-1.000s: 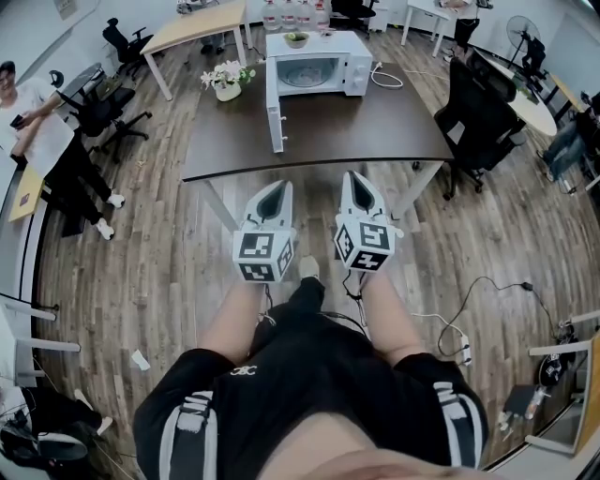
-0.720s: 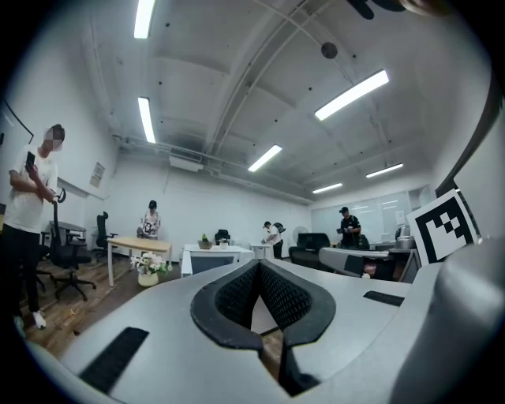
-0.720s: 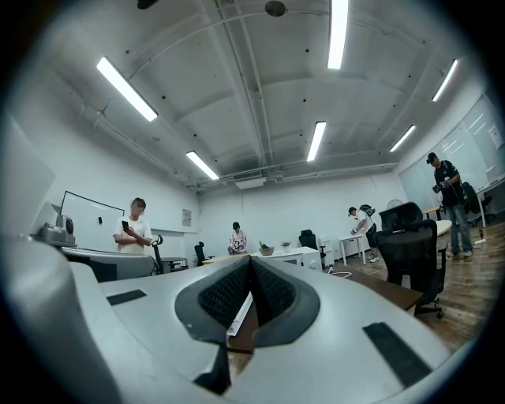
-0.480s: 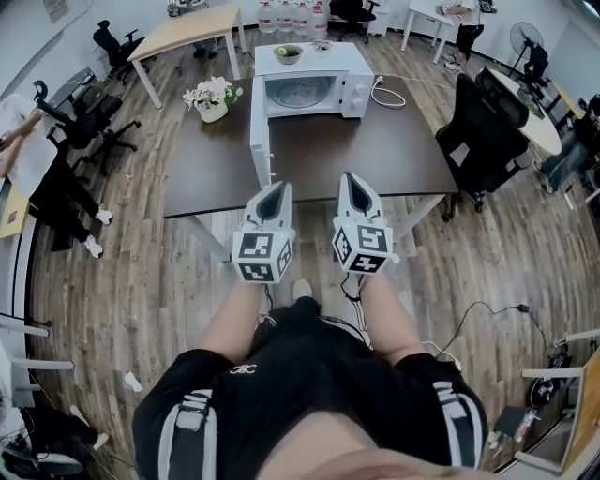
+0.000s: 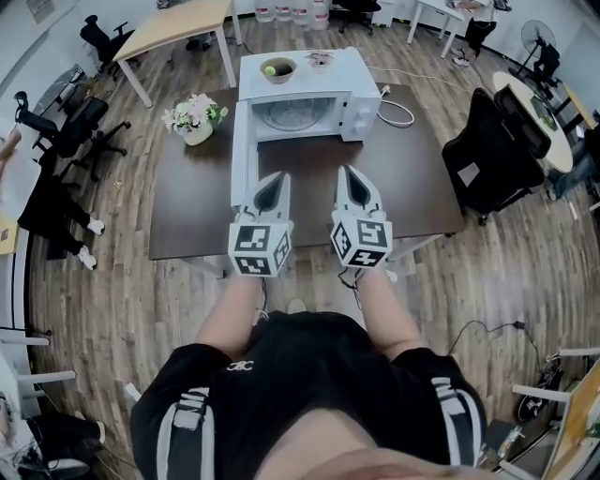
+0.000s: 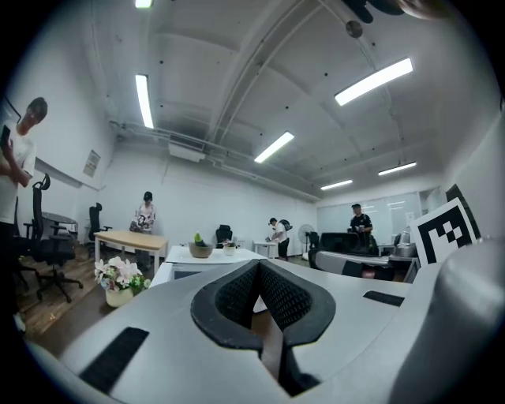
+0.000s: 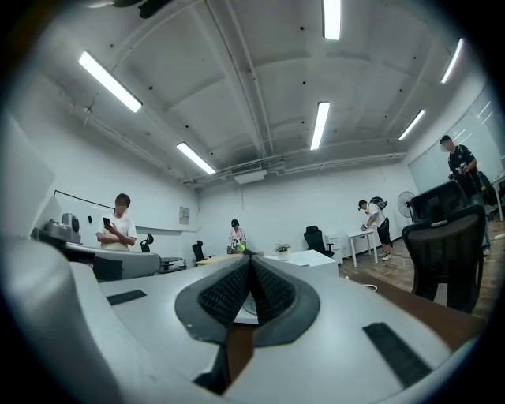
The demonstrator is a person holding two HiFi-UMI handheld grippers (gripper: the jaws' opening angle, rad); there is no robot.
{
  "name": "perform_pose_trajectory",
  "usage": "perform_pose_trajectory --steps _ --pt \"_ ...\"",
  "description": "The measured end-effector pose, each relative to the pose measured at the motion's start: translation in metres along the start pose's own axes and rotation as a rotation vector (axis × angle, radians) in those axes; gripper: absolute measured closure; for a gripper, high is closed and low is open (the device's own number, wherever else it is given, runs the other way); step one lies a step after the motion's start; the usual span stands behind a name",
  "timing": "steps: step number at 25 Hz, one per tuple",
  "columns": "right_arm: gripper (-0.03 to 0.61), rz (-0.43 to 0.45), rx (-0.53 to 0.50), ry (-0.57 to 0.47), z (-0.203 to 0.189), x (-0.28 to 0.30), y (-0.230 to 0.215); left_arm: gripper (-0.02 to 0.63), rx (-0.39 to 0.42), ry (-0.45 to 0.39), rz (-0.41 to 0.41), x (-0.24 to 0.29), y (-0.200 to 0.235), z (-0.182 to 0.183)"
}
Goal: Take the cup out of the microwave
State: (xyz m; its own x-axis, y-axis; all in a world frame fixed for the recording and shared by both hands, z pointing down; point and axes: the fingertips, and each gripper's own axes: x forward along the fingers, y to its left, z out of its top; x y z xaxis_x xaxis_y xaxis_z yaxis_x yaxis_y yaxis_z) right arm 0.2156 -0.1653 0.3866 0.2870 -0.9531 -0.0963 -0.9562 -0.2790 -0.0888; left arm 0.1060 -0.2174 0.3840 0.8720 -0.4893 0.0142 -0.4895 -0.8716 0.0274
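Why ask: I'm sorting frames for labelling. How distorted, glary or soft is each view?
Head view: strong fisheye, the table looks bowed, light even. Left gripper view: dark round vignette, ceiling lights blown out, left claw fills the bottom. Right gripper view: same vignette and glare; right claw looms large.

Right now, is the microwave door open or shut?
Open. The microwave door stands swung out at the left of the cavity, which is exposed in the head view.

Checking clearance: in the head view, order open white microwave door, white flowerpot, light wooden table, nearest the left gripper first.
1. Open white microwave door, just ahead of left gripper.
2. White flowerpot, farther left.
3. Light wooden table, far back.
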Motion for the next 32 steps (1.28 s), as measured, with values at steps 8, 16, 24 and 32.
perform_pose_trajectory --steps 8,16,24,32 --pt "0.578 0.064 -0.007 0.035 -0.014 0.082 -0.038 0.621 -0.010 0.027 0.101 0.068 0.028 -0.007" --pt "0.315 0.199 0.024 0.089 -0.054 0.166 -0.048 0.621 -0.013 0.046 0.192 0.110 0.049 -0.017" --pt "0.225 0.226 -0.001 0.232 -0.128 0.245 -0.049 0.621 -0.048 0.100 0.291 0.127 0.078 -0.041" --pt "0.225 0.202 -0.024 0.339 -0.206 0.316 -0.062 0.621 -0.074 0.150 0.351 0.154 0.095 -0.077"
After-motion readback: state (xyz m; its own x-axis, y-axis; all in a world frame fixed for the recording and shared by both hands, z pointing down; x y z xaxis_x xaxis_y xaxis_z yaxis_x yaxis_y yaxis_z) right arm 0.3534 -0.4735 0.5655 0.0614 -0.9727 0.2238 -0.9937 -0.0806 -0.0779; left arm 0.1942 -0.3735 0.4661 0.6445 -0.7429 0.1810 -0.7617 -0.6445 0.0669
